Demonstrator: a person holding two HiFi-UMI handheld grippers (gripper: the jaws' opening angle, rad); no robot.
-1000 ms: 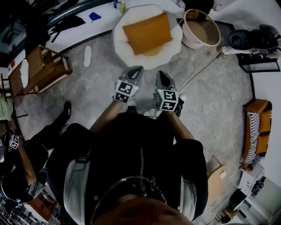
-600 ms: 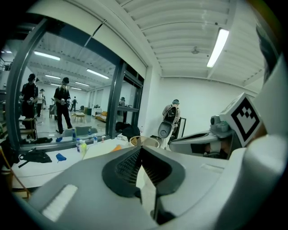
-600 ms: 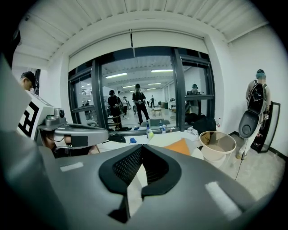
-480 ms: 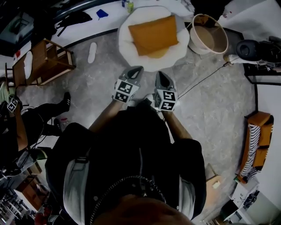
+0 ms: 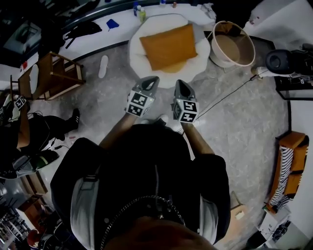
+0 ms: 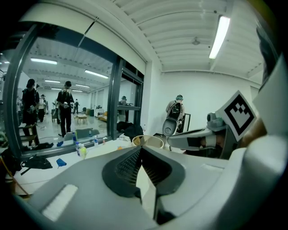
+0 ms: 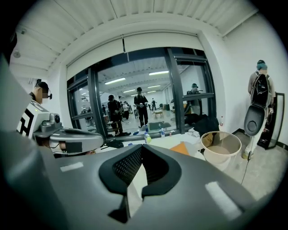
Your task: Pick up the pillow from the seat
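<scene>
An orange pillow (image 5: 169, 47) lies flat on a round white seat (image 5: 140, 61) at the top middle of the head view. My left gripper (image 5: 154, 78) is shut and empty, its tip just short of the seat's near rim. Beside it, my right gripper (image 5: 178, 81) is also shut with nothing in it, likewise pointing at the seat. A corner of the pillow (image 7: 182, 148) peeks over the right gripper (image 7: 141, 147) in the right gripper view. In the left gripper view the left gripper (image 6: 141, 148) has its tips together, and the seat is hidden behind it.
A round beige basket (image 5: 234, 44) stands right of the seat, with a cable (image 5: 230, 93) running across the floor. A wooden chair (image 5: 54, 75) and a white slipper (image 5: 103, 66) are at left. Another person (image 5: 29, 132) crouches at far left. Bottles (image 5: 139, 11) stand behind the seat.
Both grippers have moved forward together toward the seat, which sits nearer their tips now. The person at left has shifted. Both grippers stayed shut.
</scene>
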